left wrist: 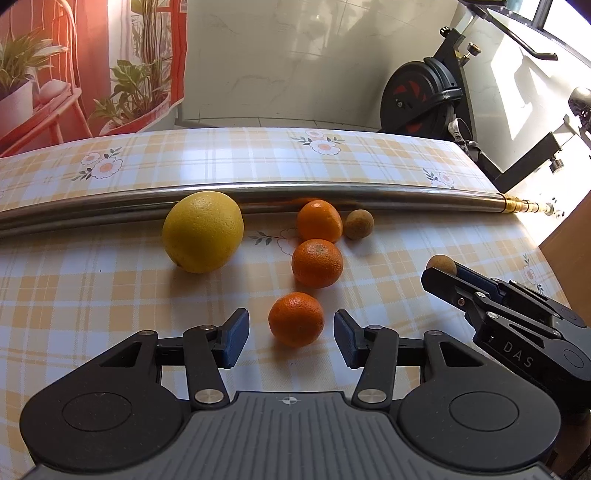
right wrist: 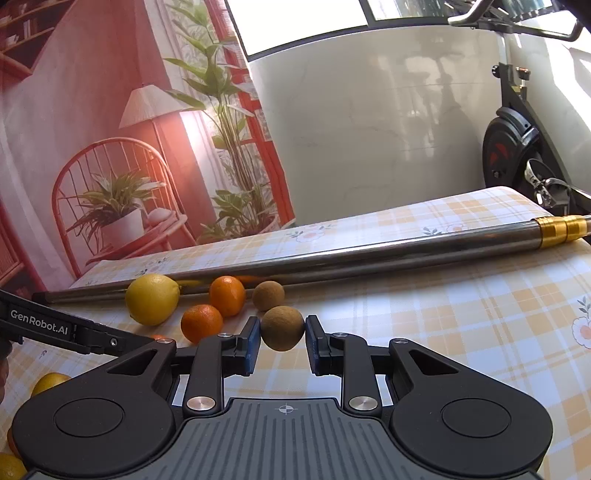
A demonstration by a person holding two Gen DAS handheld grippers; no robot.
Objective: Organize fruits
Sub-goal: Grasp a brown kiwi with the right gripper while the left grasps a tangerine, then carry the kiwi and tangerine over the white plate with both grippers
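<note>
Right gripper [right wrist: 282, 341] clamped on a small brown fruit [right wrist: 282, 328]; left gripper [left wrist: 291, 338] part-open around the nearest mandarin [left wrist: 296, 318], pads clear
Advice: centre the pads on the mandarin's widest girth, close gently; lemon [left wrist: 203, 232] stays by the steel tube [left wrist: 332, 190]

Bright daylight from window [right wrist: 306, 22] top right, glare blowing out wall [left wrist: 535, 85], soft fruit shadows on tablecloth [left wrist: 92, 295], sharp focus, heavy fisheye bending at edges.
</note>
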